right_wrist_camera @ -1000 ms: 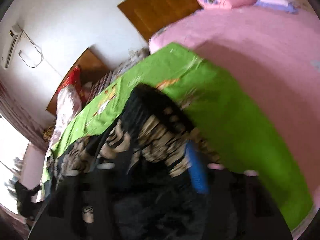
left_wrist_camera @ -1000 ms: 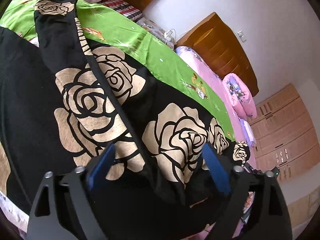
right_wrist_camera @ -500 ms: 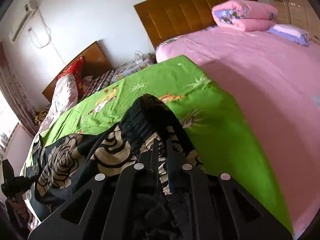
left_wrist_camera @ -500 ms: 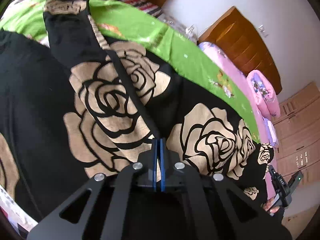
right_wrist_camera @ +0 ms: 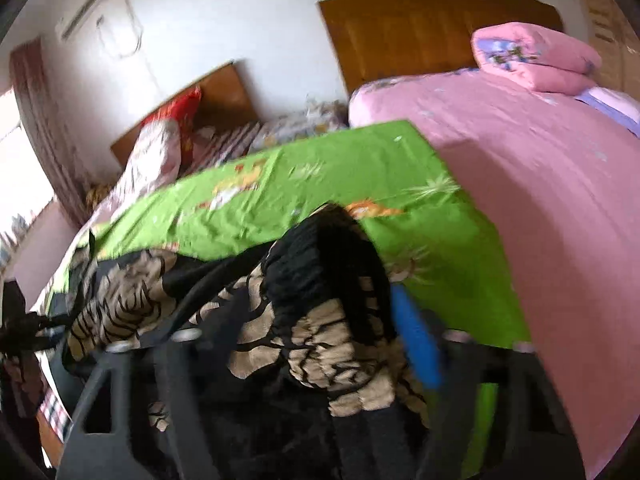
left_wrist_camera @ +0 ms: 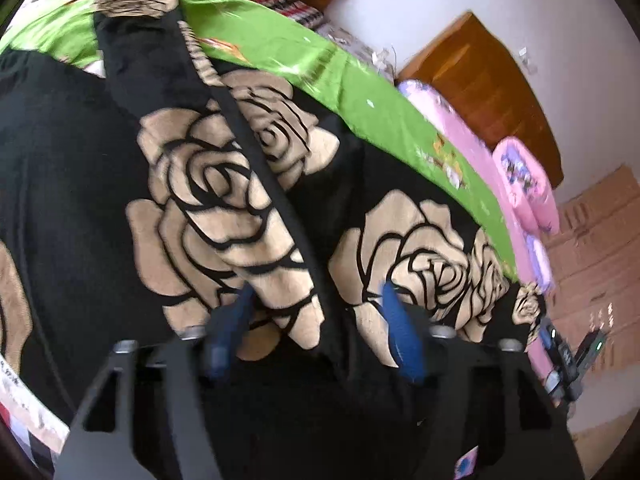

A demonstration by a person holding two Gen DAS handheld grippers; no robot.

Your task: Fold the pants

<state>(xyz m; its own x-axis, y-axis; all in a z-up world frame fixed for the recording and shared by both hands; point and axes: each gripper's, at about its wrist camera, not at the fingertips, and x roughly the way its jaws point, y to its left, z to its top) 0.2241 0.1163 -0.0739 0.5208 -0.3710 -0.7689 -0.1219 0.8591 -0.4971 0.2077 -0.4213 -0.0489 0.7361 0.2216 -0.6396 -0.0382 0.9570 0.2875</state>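
Rose-print pants [left_wrist_camera: 208,200] spread on the green sheet [left_wrist_camera: 328,76] of a bed

Both claws are opening — left claw [left_wrist_camera: 316,320] released, fabric between its pads; right claw [right_wrist_camera: 320,320] released too, its left finger buried under the bunched waistband [right_wrist_camera: 320,264], view blurred.

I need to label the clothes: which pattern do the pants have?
The pants are black with large beige roses, clearest in the left wrist view.

Bright daylight, fisheye warp, motion blur
A window [right_wrist_camera: 16,184] glares white at the right view's left edge; dark vignette rings both frames.
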